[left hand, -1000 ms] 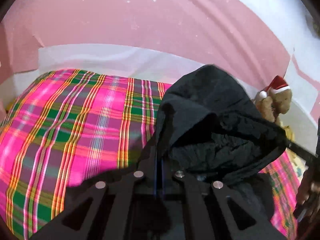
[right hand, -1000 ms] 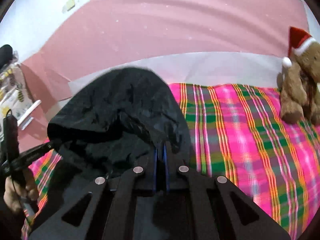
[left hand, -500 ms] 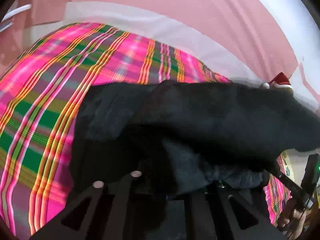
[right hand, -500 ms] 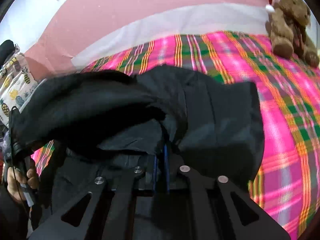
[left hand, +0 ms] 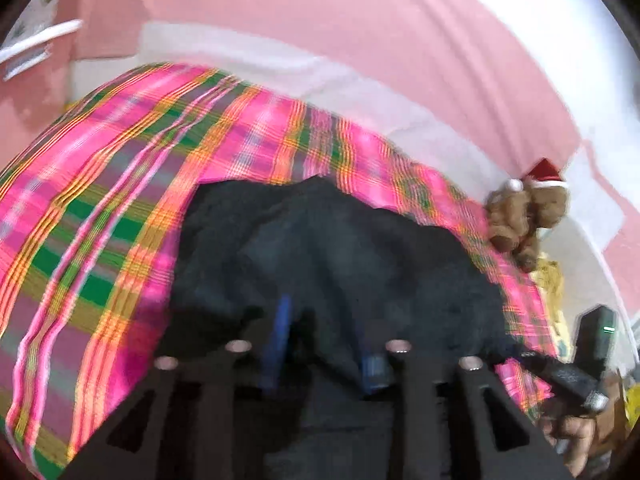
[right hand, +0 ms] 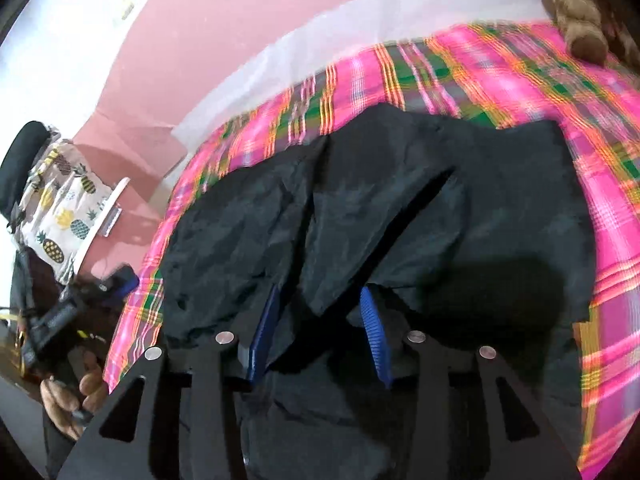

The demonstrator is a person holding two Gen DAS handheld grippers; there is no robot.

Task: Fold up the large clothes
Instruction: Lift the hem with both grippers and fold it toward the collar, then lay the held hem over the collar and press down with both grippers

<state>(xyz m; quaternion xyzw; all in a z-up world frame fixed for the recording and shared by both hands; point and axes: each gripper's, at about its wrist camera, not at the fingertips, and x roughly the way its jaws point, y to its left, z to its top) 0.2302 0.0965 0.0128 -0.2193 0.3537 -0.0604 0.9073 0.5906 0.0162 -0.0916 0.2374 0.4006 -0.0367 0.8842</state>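
A black garment (right hand: 400,220) lies spread in loose folds on a bed covered with a bright pink, green and orange plaid sheet (right hand: 560,92); the cloth sits near the front edge of the bed, filling the middle of both wrist views.

In the right wrist view, the right gripper (right hand: 320,308) points down at the garment; its blue-padded fingers (right hand: 370,312) stand apart, having just been opening; a fold of black cloth lies between them, but the pads do not press on it.

In the left wrist view, which is blurred, the left gripper (left hand: 326,328) also hangs over the garment (left hand: 340,260); its jaws have likewise just been opening and now stand spread, with dark cloth loose in the gap and no pinch visible.

A brown teddy bear (left hand: 524,216) in a red Santa hat sits at the far right edge of the bed, against a pink wall (left hand: 360,20); the person's right hand (left hand: 580,436) shows at the lower right of the left view; the left hand (right hand: 72,396) shows at the lower left of the right view; a pineapple-print cloth (right hand: 60,216) hangs at the left.
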